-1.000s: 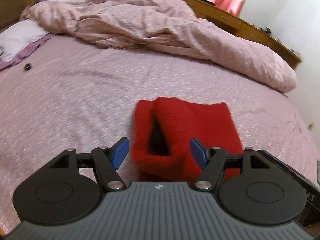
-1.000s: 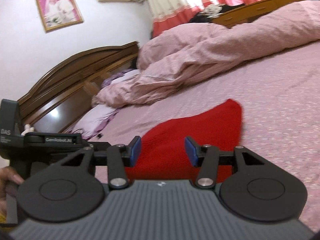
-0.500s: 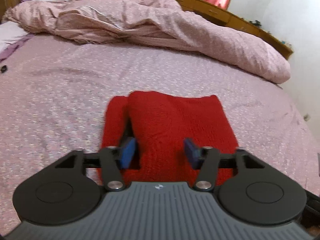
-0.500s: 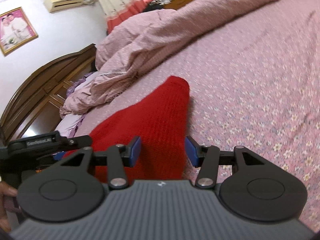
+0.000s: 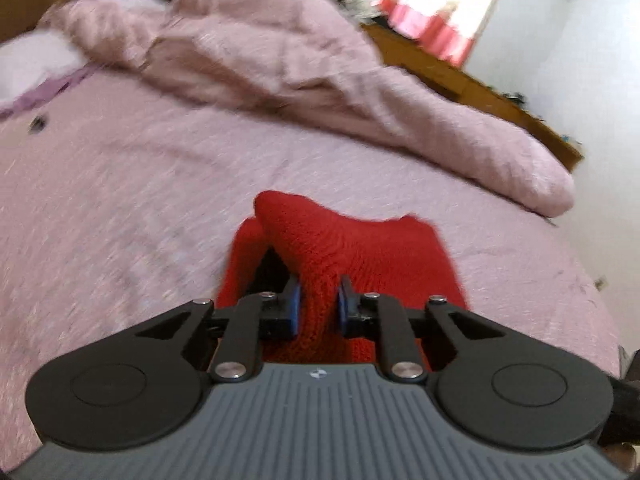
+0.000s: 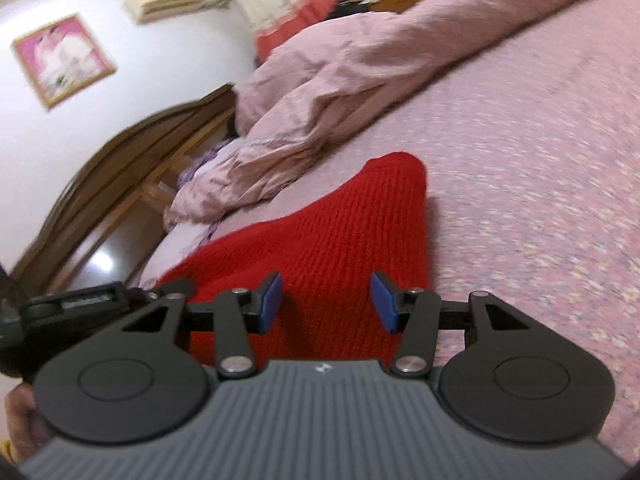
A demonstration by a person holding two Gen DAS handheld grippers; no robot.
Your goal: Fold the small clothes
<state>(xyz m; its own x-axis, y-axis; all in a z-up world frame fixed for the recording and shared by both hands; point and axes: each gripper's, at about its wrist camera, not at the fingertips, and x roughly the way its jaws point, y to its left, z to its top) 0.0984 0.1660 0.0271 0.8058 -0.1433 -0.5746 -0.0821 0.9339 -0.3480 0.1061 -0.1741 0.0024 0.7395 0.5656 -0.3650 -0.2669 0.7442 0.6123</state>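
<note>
A red knitted garment [image 5: 360,256] lies on the pink floral bedsheet [image 5: 120,208]. My left gripper [image 5: 318,306] is shut on the garment's near edge, and the cloth rises in a ridge from the pads. In the right wrist view the same red garment [image 6: 344,240] lies under and ahead of my right gripper [image 6: 326,304], whose blue pads stand apart with nothing pinched between them. The left gripper's body [image 6: 80,304] shows at the left of that view.
A crumpled pink duvet [image 5: 304,76] lies across the far side of the bed. A pillow [image 5: 28,64] lies at the far left. A wooden headboard [image 6: 120,168] and a wooden dresser [image 5: 460,76] border the bed. A small dark object [image 5: 37,122] lies on the sheet.
My left gripper moved onto the garment's near edge and closed on it, lifting a ridge of cloth. My right gripper stayed open and shifted over the garment.
</note>
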